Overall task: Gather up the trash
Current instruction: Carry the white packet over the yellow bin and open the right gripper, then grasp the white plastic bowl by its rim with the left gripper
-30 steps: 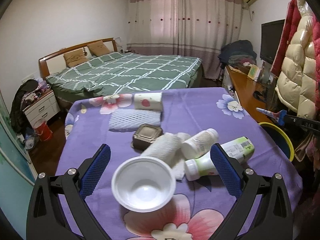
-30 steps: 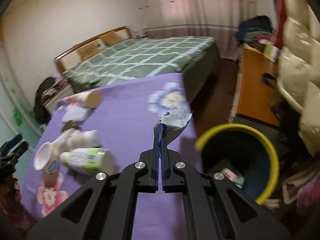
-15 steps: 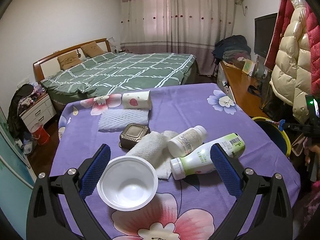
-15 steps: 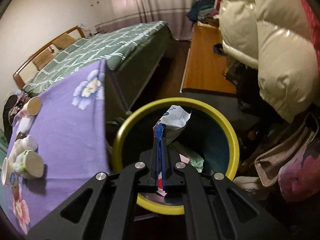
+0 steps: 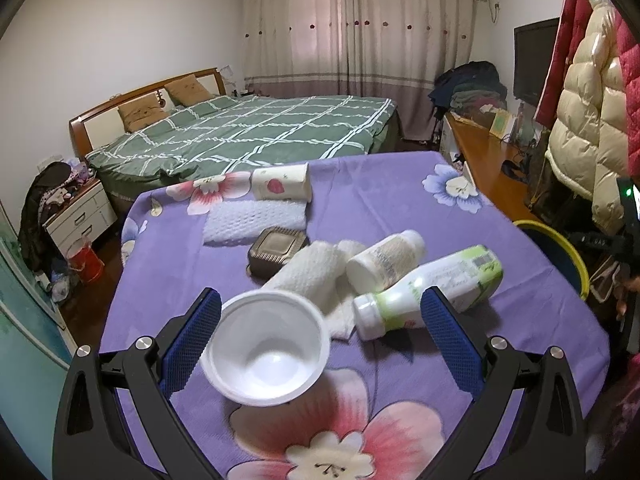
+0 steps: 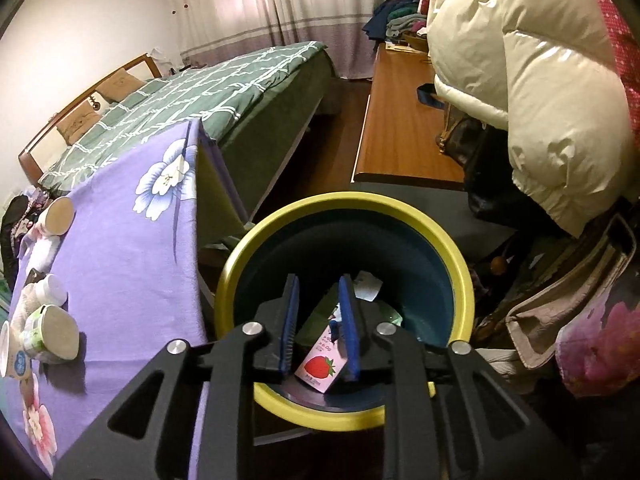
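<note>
My left gripper (image 5: 320, 304) is open above the purple flowered table (image 5: 380, 208), its fingers either side of a white plastic bowl (image 5: 266, 354). Beyond lie a green-and-white bottle (image 5: 428, 292), a small white bottle (image 5: 386, 256), white foam netting (image 5: 308, 276), a brown box (image 5: 276, 246) and a paper cup (image 5: 282, 182). My right gripper (image 6: 318, 292) is open and empty over the yellow-rimmed bin (image 6: 460, 264). Inside the bin lie a strawberry carton (image 6: 320, 364) and a white wrapper (image 6: 368, 284).
The bin's rim also shows at the table's right edge in the left wrist view (image 5: 576, 260). Puffy coats (image 6: 532, 92) hang right above the bin. A wooden desk (image 6: 400, 120) and a green bed (image 5: 260, 136) stand behind.
My right gripper carried the white wrapper from the table to over the bin, opened, and the wrapper now lies in the bin. My left gripper shifted slightly around the bowl.
</note>
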`<state>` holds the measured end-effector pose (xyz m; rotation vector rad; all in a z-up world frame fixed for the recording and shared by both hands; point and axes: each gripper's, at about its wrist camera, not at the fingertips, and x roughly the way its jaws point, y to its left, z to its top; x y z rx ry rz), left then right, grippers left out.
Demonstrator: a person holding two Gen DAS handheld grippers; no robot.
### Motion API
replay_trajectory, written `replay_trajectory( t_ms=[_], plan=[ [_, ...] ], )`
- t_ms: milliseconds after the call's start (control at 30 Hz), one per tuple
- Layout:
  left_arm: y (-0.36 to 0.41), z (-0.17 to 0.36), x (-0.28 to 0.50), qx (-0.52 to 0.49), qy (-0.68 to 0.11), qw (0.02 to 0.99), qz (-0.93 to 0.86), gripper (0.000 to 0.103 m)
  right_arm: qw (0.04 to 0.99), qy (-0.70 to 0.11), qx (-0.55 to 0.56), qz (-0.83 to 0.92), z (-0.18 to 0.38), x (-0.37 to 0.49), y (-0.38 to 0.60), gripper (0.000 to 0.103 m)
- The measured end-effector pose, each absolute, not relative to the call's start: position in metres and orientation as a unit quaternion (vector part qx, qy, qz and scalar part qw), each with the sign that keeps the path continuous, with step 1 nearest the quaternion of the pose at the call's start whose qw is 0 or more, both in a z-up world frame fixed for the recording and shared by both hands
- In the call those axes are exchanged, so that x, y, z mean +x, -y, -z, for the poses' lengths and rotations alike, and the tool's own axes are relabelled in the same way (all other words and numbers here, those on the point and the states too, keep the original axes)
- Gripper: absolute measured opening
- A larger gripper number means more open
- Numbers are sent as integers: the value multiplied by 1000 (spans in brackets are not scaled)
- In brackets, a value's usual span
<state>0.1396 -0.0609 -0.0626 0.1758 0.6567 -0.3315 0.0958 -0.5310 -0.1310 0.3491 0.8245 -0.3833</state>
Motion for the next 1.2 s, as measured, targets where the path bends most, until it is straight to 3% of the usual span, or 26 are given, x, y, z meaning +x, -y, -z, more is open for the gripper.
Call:
replay_trajectory(
  t_ms=[500,1000,1100,1200],
  plan=[
    [17,125,146,68,-419,896,128,98,889,-392,172,161,127,100,519,29],
    [32,139,194,70,-413,899,127,98,886,-394,183,161,131,99,525,30],
    [33,135,193,76,-406,902,126,89,886,-396,183,159,132,99,525,30],
    [29,128,189,71,-398,906,128,89,886,-396,184,159,133,98,526,30]
  ],
)
